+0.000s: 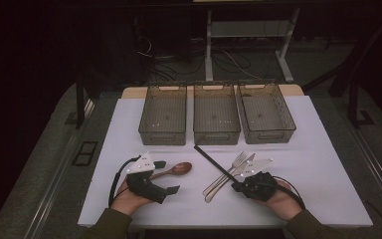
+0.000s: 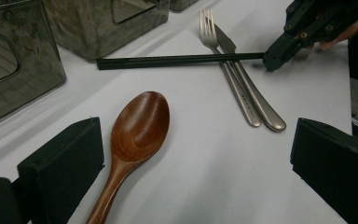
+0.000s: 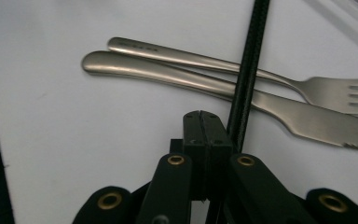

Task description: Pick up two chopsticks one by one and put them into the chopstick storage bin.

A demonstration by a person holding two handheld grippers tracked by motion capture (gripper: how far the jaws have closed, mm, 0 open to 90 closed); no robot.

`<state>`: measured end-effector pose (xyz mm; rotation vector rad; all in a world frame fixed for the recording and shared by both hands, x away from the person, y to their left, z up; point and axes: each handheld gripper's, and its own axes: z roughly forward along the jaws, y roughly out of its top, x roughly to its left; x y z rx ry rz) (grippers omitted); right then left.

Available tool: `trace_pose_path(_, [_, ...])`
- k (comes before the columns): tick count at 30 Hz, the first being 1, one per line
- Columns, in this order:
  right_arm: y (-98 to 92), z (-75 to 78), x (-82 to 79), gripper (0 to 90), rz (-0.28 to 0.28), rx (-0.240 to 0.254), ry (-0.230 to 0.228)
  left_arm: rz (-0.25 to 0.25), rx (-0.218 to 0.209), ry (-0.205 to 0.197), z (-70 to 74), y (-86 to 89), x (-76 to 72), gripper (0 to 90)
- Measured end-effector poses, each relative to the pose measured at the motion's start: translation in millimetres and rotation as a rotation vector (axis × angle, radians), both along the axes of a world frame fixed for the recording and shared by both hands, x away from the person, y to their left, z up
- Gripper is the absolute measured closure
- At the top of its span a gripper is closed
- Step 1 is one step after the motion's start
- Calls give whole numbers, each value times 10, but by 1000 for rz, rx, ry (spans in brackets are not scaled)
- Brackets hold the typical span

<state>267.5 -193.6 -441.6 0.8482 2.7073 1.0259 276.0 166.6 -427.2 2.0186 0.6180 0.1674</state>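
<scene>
A wooden spoon [image 1: 178, 169] [image 2: 140, 126] lies on the white table between the wide-apart jaws of my left gripper [image 1: 166, 177] [image 2: 200, 154], which is open and touches nothing. A pair of black chopsticks [image 1: 214, 162] [image 2: 177, 60] [image 3: 249, 60] lies across a steel fork [image 1: 238, 160] [image 2: 209, 32] [image 3: 168, 53] and a steel knife [image 1: 256, 164] [image 2: 256, 98] [image 3: 307, 121]. My right gripper [image 1: 236, 186] [image 2: 272, 58] [image 3: 201, 123] sits at the chopsticks' near end. Its pads are pressed together, and the chopsticks run along the right side of them, not between them.
Three clear grey bins [image 1: 162, 137] [image 1: 216, 137] [image 1: 268, 134] stand side by side at the back of the white table [image 1: 323, 164]. The table's front edge lies just behind both hands. Dark floor and cables lie beyond the table.
</scene>
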Motion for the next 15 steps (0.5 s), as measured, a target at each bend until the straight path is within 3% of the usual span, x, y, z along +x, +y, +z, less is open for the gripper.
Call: trace_pose_path(15, [-228, 8, 131, 889, -96, -28, -29, -1, -4, 0, 2, 0, -2, 16])
